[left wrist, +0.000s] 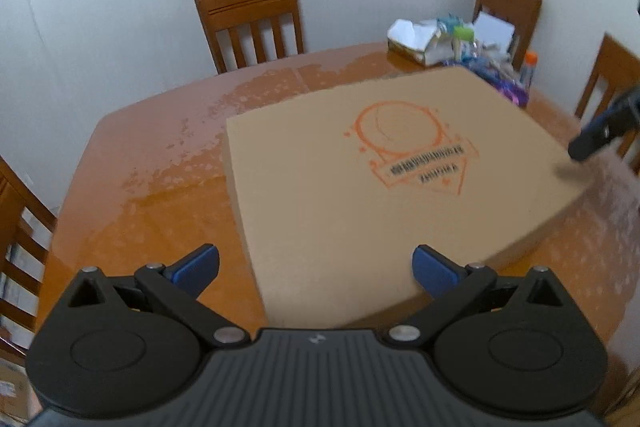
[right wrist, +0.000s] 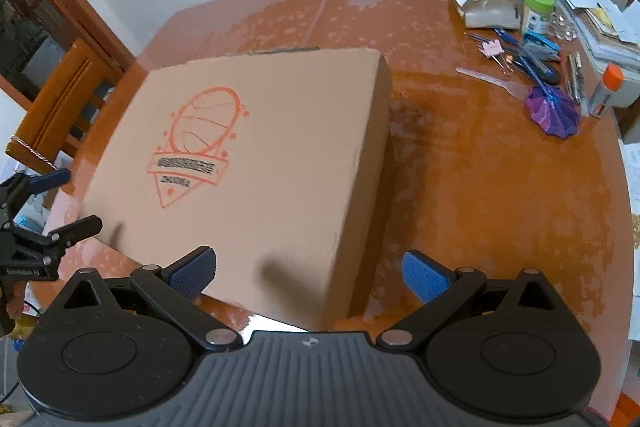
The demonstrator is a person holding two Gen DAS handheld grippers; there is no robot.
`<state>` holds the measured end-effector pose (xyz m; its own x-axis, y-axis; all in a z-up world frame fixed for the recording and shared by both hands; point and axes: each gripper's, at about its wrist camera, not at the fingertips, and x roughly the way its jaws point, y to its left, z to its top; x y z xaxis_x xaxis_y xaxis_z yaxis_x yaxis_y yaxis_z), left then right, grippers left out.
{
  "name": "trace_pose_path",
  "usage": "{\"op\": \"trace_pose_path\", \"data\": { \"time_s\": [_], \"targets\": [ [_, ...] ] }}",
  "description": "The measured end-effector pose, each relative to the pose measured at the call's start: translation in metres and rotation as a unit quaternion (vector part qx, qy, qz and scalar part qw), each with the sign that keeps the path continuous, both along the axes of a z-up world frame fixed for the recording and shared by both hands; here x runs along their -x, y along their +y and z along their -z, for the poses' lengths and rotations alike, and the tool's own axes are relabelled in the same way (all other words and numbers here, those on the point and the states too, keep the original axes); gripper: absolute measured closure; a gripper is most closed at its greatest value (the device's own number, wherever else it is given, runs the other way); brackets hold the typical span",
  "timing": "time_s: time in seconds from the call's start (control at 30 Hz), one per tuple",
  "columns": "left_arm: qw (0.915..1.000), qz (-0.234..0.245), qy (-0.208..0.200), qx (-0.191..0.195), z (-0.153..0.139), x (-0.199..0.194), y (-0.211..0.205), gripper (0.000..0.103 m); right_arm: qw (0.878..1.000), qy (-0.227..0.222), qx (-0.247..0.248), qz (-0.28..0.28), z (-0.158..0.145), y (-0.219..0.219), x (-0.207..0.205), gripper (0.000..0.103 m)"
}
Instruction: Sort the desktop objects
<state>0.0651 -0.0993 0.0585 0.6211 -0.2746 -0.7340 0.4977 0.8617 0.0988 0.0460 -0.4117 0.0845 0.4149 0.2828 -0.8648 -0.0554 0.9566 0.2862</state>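
I have the flat square brown cardboard box with an orange ball-and-banner print (right wrist: pixel 256 163) lying closed and lid-up in the middle of the glossy orange-brown wooden worktop (right wrist: pixel 480 187), and both tools are pointed at its near edge. My left hand-held gripper (left wrist: pixel 316 269) hovers over the box's near left corner with its blue pads spread wide and nothing between them. My right hand-held gripper (right wrist: pixel 308 273) is just as wide and just as empty, straddling the box's near right corner, one pad above the lid and the other above bare wood.

What matters for my next move lies elsewhere. The loose desktop items sit in a cluster at the far right corner of the worktop: blue pens (right wrist: pixel 524 57), a pink binder clip (right wrist: pixel 492 47), a blue stapler (right wrist: pixel 541 45), a clear plastic fork (right wrist: pixel 492 79), a folded purple fan-like piece (right wrist: pixel 554 115), a green-lidded white jar (right wrist: pixel 537 11) and an orange-capped tube (right wrist: pixel 605 89). From the right tool they lie ahead and to the right, well apart from the box, with open wood between. From the left tool they lie beyond the whole box. I judge the right side far nearer. The pens run roughly diagonal, away from me and leftward, so I would turn the wrist across them.
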Motion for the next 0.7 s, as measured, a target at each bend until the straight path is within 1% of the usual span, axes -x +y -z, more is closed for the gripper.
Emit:
{"op": "trace_pose_path", "data": {
  "time_s": [0.07, 0.13, 0.2, 0.3, 0.4, 0.5, 0.7],
  "targets": [
    [0.9999, 0.015, 0.006, 0.003, -0.001, 0.008, 0.0, 0.001, 1.0, 0.005, 0.001, -0.015, 0.001, 0.002, 0.003, 0.001],
    [0.9997, 0.026, 0.003, -0.002, 0.0, 0.015, 0.002, 0.001, 0.999, 0.011, 0.005, -0.036, 0.003, 0.006, 0.007, 0.001],
    [0.9993, 0.037, 0.01, -0.003, 0.002, 0.02, 0.004, 0.001, 0.998, 0.016, 0.015, -0.057, 0.006, 0.01, 0.01, 0.001],
    [0.9991, 0.039, 0.016, -0.006, 0.008, 0.022, 0.002, 0.001, 0.996, 0.027, 0.029, -0.08, 0.013, 0.017, 0.013, 0.001],
    [0.9993, 0.029, 0.02, -0.011, 0.015, 0.014, -0.001, 0.001, 0.996, 0.034, 0.036, -0.075, 0.02, 0.018, 0.008, 0.001],
    [0.9995, 0.026, 0.019, -0.004, 0.016, 0.01, -0.001, 0.001, 0.997, 0.035, 0.039, -0.062, 0.026, 0.017, 0.002, 0.001],
    [0.9994, 0.025, 0.022, -0.008, 0.022, 0.003, 0.003, 0.001, 0.998, 0.033, 0.025, -0.047, 0.029, 0.014, 0.0, 0.001]
  ]
}}
